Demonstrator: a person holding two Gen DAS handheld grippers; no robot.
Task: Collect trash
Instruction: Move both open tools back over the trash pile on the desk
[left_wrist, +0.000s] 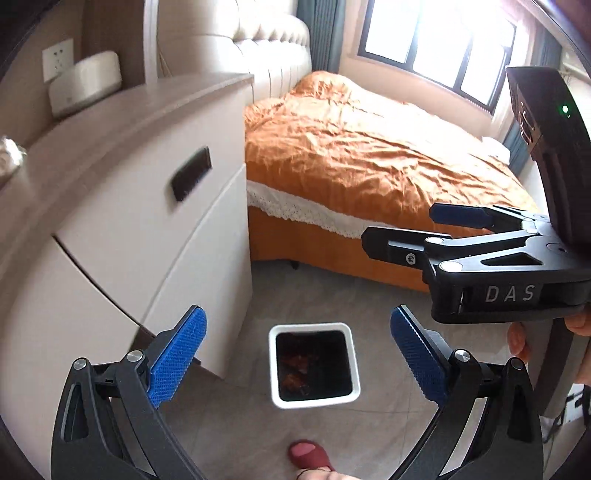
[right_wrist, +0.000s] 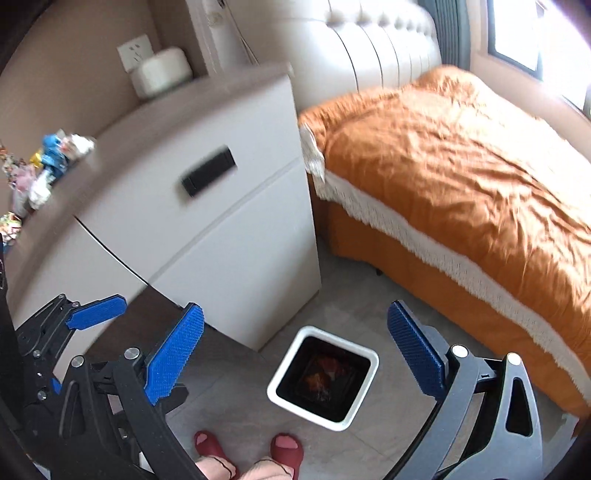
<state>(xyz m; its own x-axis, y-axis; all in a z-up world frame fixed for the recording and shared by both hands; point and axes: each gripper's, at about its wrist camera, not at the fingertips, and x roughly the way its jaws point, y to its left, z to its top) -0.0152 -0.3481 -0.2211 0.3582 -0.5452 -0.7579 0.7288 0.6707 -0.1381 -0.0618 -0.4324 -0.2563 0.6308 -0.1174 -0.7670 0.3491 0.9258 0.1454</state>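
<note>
A white square trash bin (left_wrist: 274, 369) with a dark liner stands on the grey tile floor beside the nightstand; it also shows in the right wrist view (right_wrist: 284, 369). Reddish-brown trash (right_wrist: 321, 373) lies inside it. My left gripper (left_wrist: 297, 354) is open and empty, high above the bin. My right gripper (right_wrist: 295, 350) is open and empty, also above the bin; it appears from the side in the left wrist view (left_wrist: 399, 229). A pile of crumpled wrappers (right_wrist: 48, 166) lies on the nightstand top at the left.
A white nightstand (left_wrist: 155, 229) with a dark drawer handle stands left of the bin. A bed with an orange cover (left_wrist: 369, 155) fills the right. A white round device (right_wrist: 162, 72) sits by a wall socket. The person's feet in red slippers (right_wrist: 247, 450) are near the bin.
</note>
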